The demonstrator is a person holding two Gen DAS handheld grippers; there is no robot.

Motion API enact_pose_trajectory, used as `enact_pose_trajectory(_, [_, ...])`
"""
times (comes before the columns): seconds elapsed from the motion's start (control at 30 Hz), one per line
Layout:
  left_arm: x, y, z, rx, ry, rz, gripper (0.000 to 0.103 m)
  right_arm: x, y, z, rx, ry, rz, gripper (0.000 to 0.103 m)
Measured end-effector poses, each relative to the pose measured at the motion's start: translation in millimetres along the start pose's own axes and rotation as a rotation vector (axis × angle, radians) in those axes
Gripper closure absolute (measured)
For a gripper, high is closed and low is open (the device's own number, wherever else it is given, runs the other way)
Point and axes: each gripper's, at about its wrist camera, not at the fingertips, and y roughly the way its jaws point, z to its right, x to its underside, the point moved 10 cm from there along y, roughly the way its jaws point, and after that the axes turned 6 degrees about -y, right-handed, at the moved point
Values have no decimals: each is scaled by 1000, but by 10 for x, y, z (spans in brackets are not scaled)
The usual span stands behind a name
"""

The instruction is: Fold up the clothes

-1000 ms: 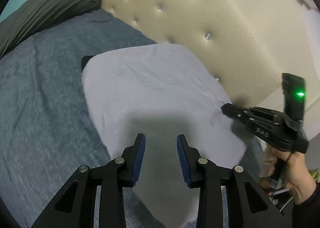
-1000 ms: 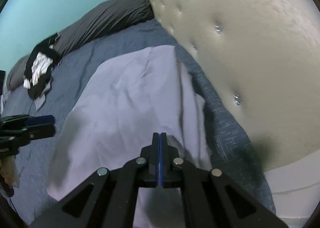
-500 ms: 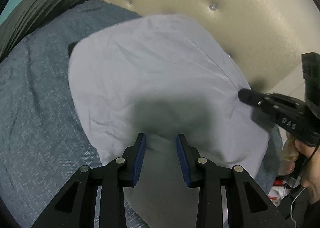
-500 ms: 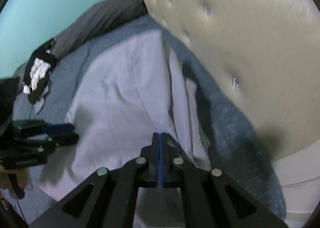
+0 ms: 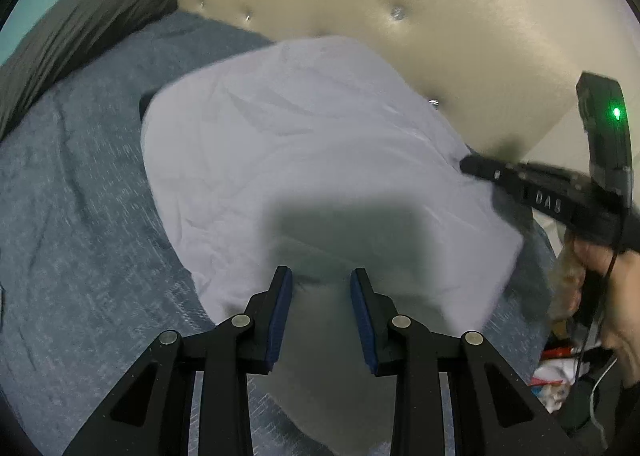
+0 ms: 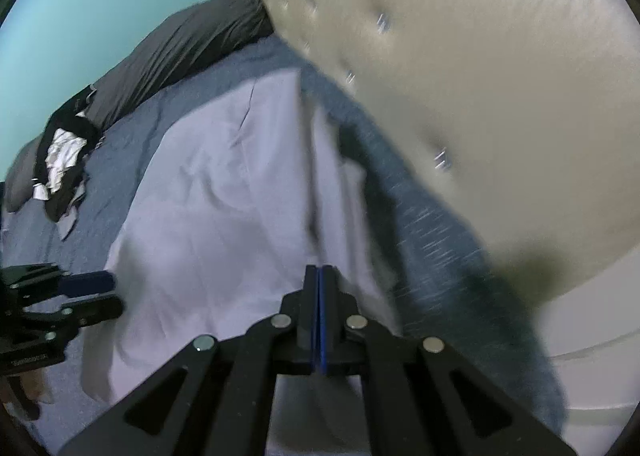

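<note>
The right claw [image 5: 470, 167] bears raised letters that read roughly "DAS"; nothing else is legible.

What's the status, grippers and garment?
Left gripper open over lavender garment. Right gripper shut at its edge. Nothing in the way.

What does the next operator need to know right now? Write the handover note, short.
Left gripper: open, empty, hovering over the near part of the lavender garment.
Right gripper: jaws shut at the garment's edge nearest the cream headboard; whether cloth is pinched cannot be told.
Garment: spread on the blue bedspread, with a layer turned over along the headboard side.
Also on the bed: a black and white clothes pile farther off, beside a dark grey pillow.
Done: garment laid out, possibly one side fold begun.
Left: finish folding it, probably then the pile.
</note>
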Motion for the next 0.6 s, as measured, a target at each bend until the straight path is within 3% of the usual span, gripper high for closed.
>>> enact_pose_trajectory(0.13, [70,-102,88,4,26,11,71,14,-269,82,-35,76,69,103])
enact_pose_trajectory(0.23, [160,-102,132,-1,17,10,71,28,-350,-98,-77,42,94,103])
enact_pose_trajectory(0.4, [231,-55,158,-13,6,7,71,332,-118,-99,-37,5,-11,103])
enact_pose_trajectory(0.6, [252,-97,136,-16,-6,18,71,423,-249,22,-26,81,43,103])
